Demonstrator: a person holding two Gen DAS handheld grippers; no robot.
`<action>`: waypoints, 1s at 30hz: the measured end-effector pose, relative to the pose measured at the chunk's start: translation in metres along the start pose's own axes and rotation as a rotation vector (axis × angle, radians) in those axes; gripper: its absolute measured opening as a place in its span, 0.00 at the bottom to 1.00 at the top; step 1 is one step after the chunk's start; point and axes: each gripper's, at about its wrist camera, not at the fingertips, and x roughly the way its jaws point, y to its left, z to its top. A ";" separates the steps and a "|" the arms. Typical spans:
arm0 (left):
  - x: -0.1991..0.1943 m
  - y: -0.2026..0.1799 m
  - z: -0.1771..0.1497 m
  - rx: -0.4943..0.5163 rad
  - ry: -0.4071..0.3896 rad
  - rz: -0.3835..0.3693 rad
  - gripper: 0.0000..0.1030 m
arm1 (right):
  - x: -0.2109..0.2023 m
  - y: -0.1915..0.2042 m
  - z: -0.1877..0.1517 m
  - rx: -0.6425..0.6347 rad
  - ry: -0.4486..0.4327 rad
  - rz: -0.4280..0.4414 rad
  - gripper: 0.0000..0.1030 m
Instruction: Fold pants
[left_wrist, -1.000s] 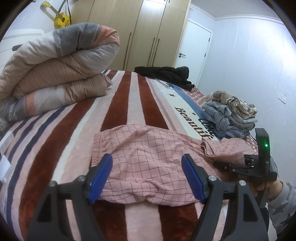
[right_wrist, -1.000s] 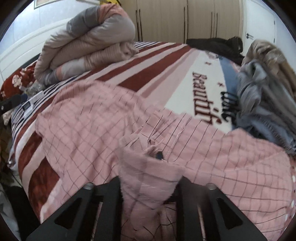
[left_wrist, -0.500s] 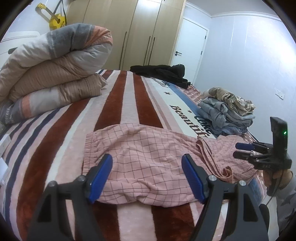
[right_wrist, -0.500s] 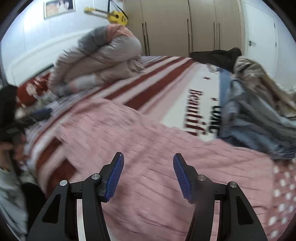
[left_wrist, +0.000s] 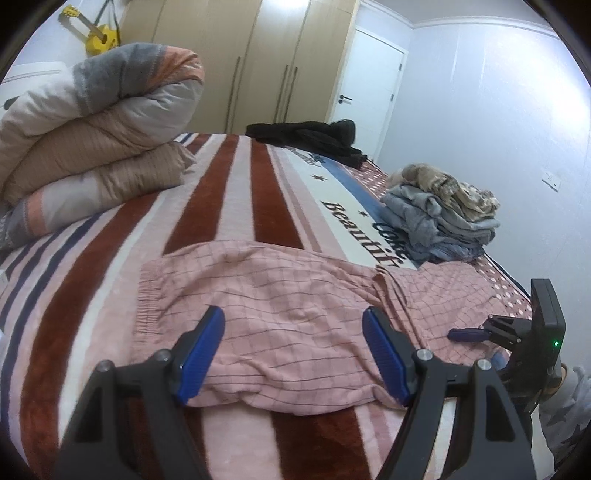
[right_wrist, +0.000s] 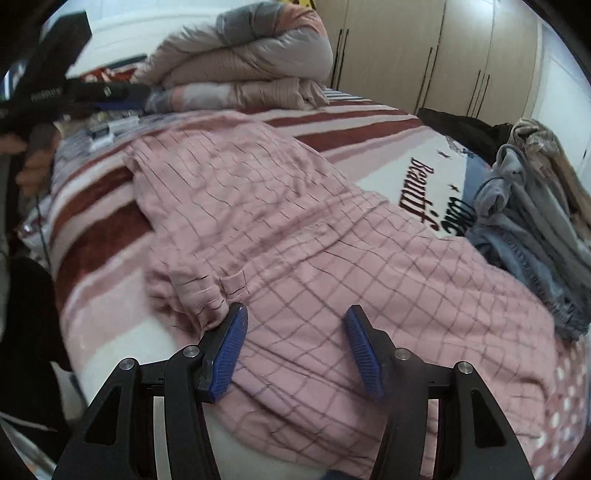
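Pink pants (right_wrist: 295, 229) released, right gripper (right_wrist: 295, 350) now low.

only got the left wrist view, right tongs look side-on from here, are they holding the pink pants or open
Observer: Open. In the right wrist view the right tongs stand spread above the pink pants, gripping nothing.
Operator: what's nearest its fingers
Observer: A small bunched fold of the pants lies just by its left fingertip.
Operator: anything of my tongs visible from there
Observer: Yes, the left tongs show blurred at the far left, beside the folded quilt.
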 end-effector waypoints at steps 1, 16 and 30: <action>0.002 -0.004 -0.001 0.008 0.005 -0.006 0.71 | 0.000 0.001 -0.001 0.000 -0.003 0.012 0.49; -0.002 -0.017 -0.003 0.031 0.004 -0.014 0.71 | -0.019 0.006 0.007 -0.007 -0.059 0.071 0.49; -0.022 0.015 -0.011 -0.034 -0.017 0.035 0.71 | 0.012 0.002 0.022 0.023 -0.025 0.023 0.02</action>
